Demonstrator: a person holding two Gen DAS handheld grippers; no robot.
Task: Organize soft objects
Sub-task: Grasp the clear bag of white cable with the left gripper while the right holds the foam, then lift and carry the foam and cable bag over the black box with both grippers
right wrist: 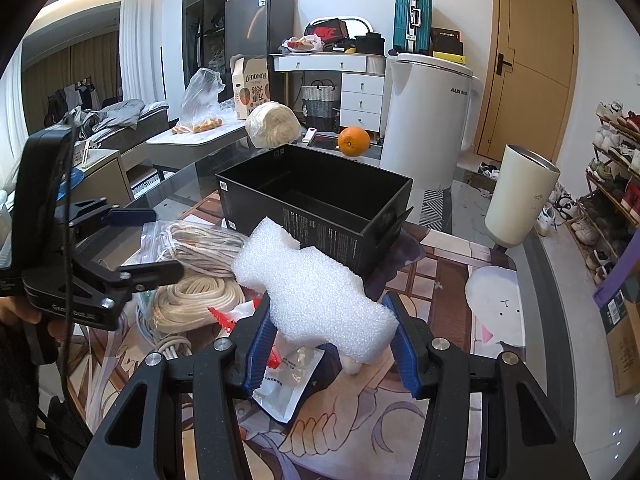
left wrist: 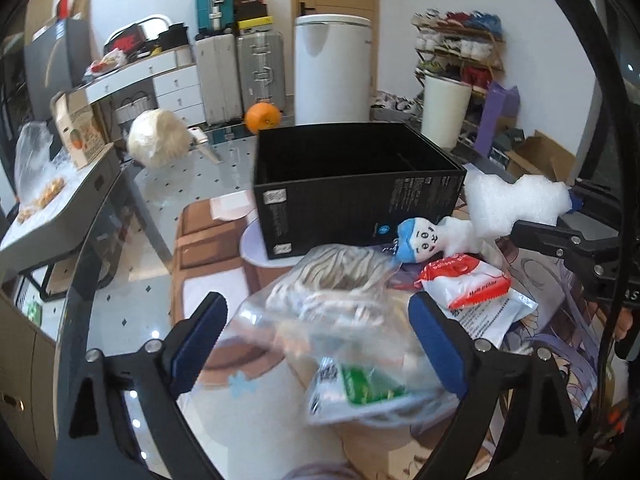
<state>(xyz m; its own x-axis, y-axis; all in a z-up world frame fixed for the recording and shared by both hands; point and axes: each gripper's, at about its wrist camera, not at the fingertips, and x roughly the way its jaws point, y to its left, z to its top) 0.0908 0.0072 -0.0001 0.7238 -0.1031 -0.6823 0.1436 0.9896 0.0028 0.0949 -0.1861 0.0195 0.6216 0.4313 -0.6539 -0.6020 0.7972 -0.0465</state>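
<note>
An open black box [left wrist: 360, 196] [right wrist: 320, 200] stands on the table mat. My right gripper [right wrist: 332, 340] is shut on a white foam piece [right wrist: 316, 292] and holds it above the mat in front of the box; the foam also shows in the left wrist view [left wrist: 516, 200]. My left gripper [left wrist: 320, 332] is open around a clear zip bag of cream rope [left wrist: 340, 304] [right wrist: 200, 248]. A small doll with a blue head [left wrist: 424, 238] lies by the box. A red-and-white packet [left wrist: 468, 280] lies next to it.
An orange [right wrist: 353, 141], a white yarn ball [right wrist: 273, 123], a white appliance [right wrist: 428, 120] and a cream tumbler [right wrist: 520, 200] stand behind and right of the box. A flat silver pouch [right wrist: 286, 380] lies under my right gripper. Coiled white webbing [right wrist: 196, 300] lies at the left.
</note>
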